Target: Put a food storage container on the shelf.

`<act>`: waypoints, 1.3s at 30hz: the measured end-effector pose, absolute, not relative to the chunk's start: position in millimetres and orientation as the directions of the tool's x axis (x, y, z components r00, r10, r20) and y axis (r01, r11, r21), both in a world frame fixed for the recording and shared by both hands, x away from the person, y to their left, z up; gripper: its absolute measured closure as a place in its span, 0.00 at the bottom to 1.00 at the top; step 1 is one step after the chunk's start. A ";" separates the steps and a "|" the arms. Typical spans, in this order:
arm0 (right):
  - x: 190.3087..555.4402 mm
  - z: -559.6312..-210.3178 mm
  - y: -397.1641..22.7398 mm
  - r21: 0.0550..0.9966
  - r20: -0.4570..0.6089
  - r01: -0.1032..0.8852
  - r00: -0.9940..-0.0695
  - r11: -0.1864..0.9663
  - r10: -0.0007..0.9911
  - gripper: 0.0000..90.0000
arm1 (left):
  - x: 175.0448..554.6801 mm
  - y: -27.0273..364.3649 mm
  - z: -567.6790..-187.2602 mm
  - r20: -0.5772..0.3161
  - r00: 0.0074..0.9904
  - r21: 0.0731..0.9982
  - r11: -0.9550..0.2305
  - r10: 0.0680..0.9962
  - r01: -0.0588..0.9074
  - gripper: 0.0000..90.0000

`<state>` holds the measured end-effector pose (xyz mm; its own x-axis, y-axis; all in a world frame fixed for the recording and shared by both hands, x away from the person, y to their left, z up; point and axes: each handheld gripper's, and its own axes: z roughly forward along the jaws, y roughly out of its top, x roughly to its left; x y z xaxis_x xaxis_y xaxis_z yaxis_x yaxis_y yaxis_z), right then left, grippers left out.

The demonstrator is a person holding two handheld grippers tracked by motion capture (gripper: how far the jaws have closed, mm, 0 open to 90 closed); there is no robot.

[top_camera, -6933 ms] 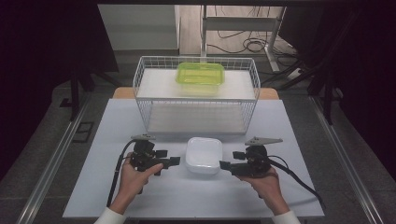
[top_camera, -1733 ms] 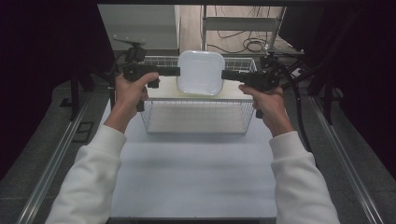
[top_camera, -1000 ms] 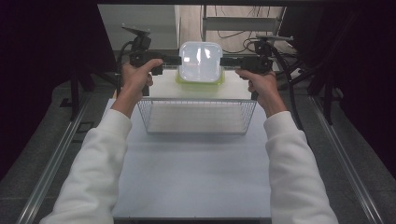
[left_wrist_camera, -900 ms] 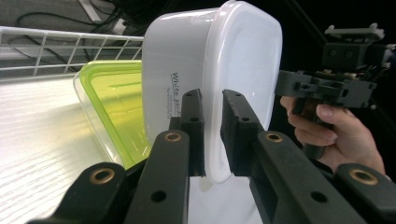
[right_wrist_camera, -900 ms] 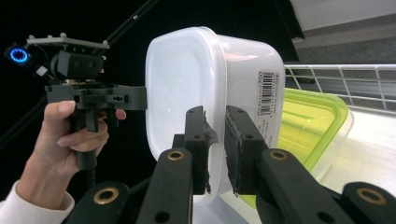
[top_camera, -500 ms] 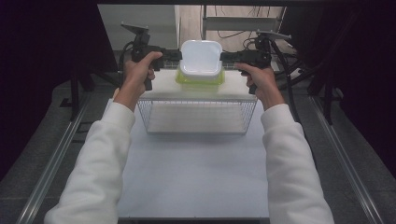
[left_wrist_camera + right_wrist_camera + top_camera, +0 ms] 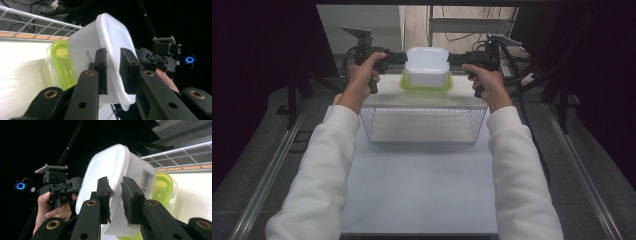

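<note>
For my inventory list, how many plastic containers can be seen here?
2. The white container is held between both hand-held grippers, on top of the green-lidded container, which sits on the wire basket. No others visible.

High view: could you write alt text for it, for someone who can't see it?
A person's two grippers, left gripper and right gripper, pinch a white tub from both sides above a green-lidded container lying in a wire basket.

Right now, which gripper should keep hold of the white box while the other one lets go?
Left, narrowly. The left gripper and the right gripper hold opposite rims of the white box above the green box. The left pads look whole; one right pad looks ragged, so perhaps grips less surely.
</note>
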<state>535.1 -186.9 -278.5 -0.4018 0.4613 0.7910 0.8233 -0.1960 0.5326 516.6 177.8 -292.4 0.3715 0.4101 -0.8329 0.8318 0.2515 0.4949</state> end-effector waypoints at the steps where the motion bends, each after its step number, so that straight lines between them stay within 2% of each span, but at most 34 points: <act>1: 535.7 -279.3 -186.7 0.527 0.798 0.825 -0.396 -0.205 0.455 0.84 | 516.8 178.1 -292.7 -0.834 0.371 0.494 0.250 0.408 0.833 0.86; 8: 535.9 -280.0 -186.7 0.526 0.800 0.823 -0.395 -0.212 0.451 0.83 | 516.0 177.7 -292.1 -0.822 0.386 0.512 0.248 0.418 0.822 0.85; 10: 534.9 -279.6 -186.5 0.541 0.791 0.813 -0.404 -0.215 0.460 0.79 | 513.8 177.1 -289.9 -0.806 0.404 0.537 0.249 0.431 0.806 0.80; 13: 530.0 -276.0 -186.9 0.589 0.760 0.776 -0.439 -0.223 0.480 0.69 | 508.2 175.1 -283.3 -0.742 0.437 0.604 0.224 0.508 0.765 0.69; 17: 519.7 -270.2 -190.4 0.658 0.689 0.727 -0.475 -0.198 0.547 0.58 | 500.0 173.5 -279.3 -0.689 0.479 0.655 0.185 0.544 0.732 0.58; 22: 504.5 -264.1 -195.6 0.725 0.605 0.678 -0.543 -0.120 0.582 0.51 | 482.1 168.6 -271.6 -0.591 0.532 0.728 0.115 0.607 0.676 0.53; 27: 485.5 -257.1 -198.2 0.803 0.486 0.597 -0.648 -0.006 0.587 0.43 | 462.6 168.8 -264.8 -0.532 0.577 0.771 0.072 0.620 0.633 0.46; 34: 462.4 -259.0 -215.0 0.831 0.438 0.556 -0.681 0.025 0.588 0.40 | 425.0 177.3 -265.8 -0.453 0.629 0.816 0.011 0.632 0.577 0.41; 39: 439.1 -270.6 -225.7 0.849 0.366 0.522 -0.688 0.078 0.627 0.40 | 394.0 184.0 -275.5 -0.402 0.663 0.843 -0.027 0.631 0.537 0.39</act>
